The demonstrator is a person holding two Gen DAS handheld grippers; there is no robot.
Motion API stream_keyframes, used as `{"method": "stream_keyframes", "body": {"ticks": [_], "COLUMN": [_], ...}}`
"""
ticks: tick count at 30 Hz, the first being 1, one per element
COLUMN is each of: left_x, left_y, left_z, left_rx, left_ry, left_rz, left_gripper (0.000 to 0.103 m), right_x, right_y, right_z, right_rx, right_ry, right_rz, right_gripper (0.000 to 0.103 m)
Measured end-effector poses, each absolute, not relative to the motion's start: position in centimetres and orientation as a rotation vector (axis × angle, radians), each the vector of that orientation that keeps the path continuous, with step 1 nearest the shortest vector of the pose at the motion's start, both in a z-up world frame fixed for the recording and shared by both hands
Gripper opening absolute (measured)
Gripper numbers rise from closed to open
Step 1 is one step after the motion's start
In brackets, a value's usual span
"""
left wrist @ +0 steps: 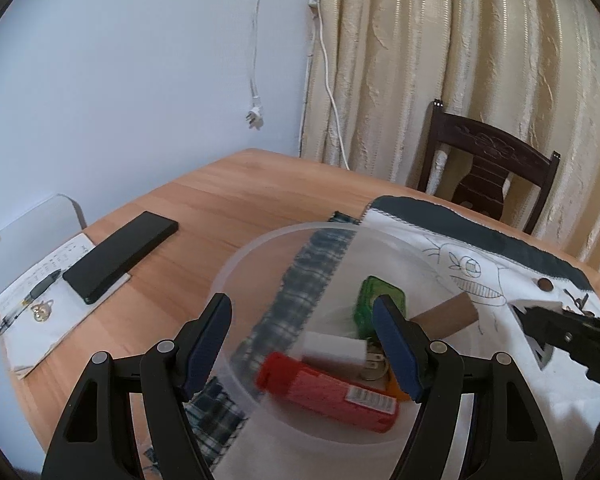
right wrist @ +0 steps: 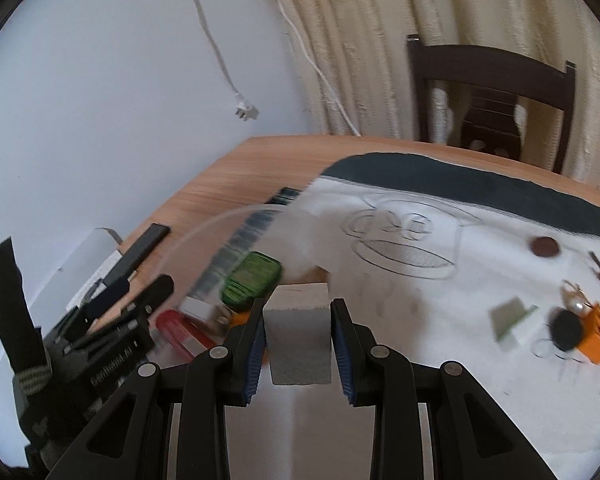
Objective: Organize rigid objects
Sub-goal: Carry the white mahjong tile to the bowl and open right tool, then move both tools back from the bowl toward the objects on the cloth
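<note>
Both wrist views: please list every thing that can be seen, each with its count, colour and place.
Bowl: 1, clear plastic, on the cloth.
Red case: 1, inside the bowl.
Green case: 1, inside the bowl.
White plug adapter: 1, inside the bowl.
Cardboard tube: 1, brown, inside the bowl.
White block: 1, between the right gripper's fingers.
Cloth: 1, white with drawing, on the table.
Brown disc: 1, on the cloth.
Orange piece: 1, on the cloth, right side.
Black flat box: 1, on papers, left.
Pen: 1, on the papers.
Table: 1, wooden.
Chair: 1, dark, behind the table.
Left gripper: open around the bowl's near rim.
Right gripper: shut on the block.
</note>
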State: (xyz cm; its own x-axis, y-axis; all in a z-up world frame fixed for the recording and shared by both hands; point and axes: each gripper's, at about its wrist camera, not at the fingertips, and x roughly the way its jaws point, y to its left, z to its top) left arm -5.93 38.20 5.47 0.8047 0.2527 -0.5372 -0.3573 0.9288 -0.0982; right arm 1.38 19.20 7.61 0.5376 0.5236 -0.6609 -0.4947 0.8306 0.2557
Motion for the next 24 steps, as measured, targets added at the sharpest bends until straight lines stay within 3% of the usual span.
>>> {"method": "stream_keyframes", "body": {"ticks": [7, 10, 13, 24], "left_x": [-6.2, -6.1, -6.1, -5.8], "left_y": [39.3, 39.5, 39.6, 39.2], "left_z": [5.2, 5.1, 5.1, 5.2], "left_rx": [-0.222, -0.229, -0.235, -0.233], "left_ry": [0.549, 0.555, 0.556, 0.564], "left_rz": [0.342, 0.343, 0.344, 0.332], "left_gripper": [0.074, 0.076, 0.078, 0.078], "right_x": [2.1, 2.4, 2.7, 2.8], "right_y": [22.3, 22.9, 22.5, 19.0], "right_z": [7.7, 7.6, 7.4, 5.6], "right_rx": [0.05, 0.076, 0.098, 0.087], "right_ry": [0.801, 0.803, 0.807, 0.845], "right_rz": [0.657, 0.663, 0.664, 0.567], "right_gripper": [0.034, 0.047, 0.051, 0.052]}}
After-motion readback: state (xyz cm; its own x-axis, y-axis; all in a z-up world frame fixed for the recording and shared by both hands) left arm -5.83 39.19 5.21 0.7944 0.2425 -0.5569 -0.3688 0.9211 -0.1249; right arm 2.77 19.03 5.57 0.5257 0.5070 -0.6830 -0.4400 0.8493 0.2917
